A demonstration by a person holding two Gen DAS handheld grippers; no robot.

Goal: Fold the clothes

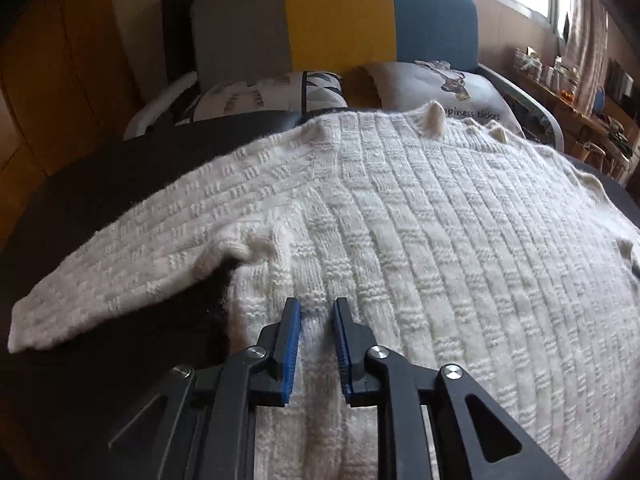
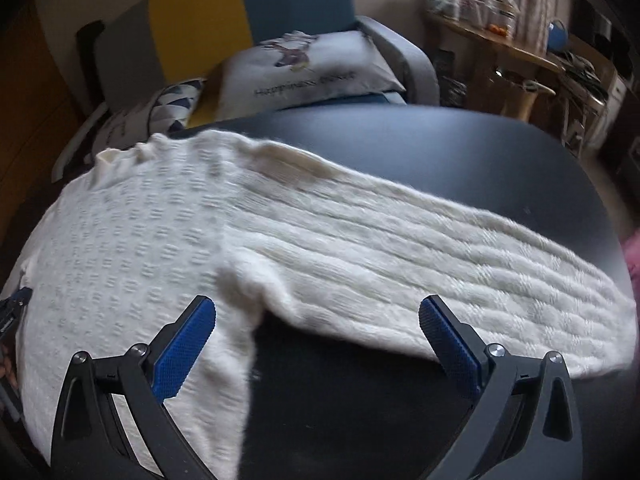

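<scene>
Nearest in the left wrist view, the left gripper point(image 1: 316, 304) is seen at six o'clock, its two blue-padded black fingers drawn close together with a narrow gap. A ridge of knit runs up between the pads, but whether the fabric is pinched or only lies under them cannot be told. In the right wrist view, the right gripper point(image 2: 318, 312) is held with its two fingers spread wide apart, and nothing is gripped between them; bare table top and the underarm of the garment lie between the tips.

One white cable-knit sweater point(image 1: 400, 216) is spread flat on one dark round table point(image 2: 460, 152). In the left wrist view its body fills the centre and the three o'clock side, and one sleeve point(image 1: 120, 252) is stretched toward nine o'clock. In the right wrist view the other sleeve point(image 2: 440, 256) is stretched toward three o'clock, its cuff near the table edge.

Beyond the table, toward twelve o'clock, one sofa with a grey, yellow and blue back point(image 1: 336, 16) is seen. Two cushions are propped on it: one white cushion with a dark geometric print point(image 1: 264, 94) and one grey cushion with a printed figure and lettering point(image 1: 452, 84). At two o'clock, one cluttered wooden shelf point(image 2: 500, 44) is visible, its small items too blurred to count.
</scene>
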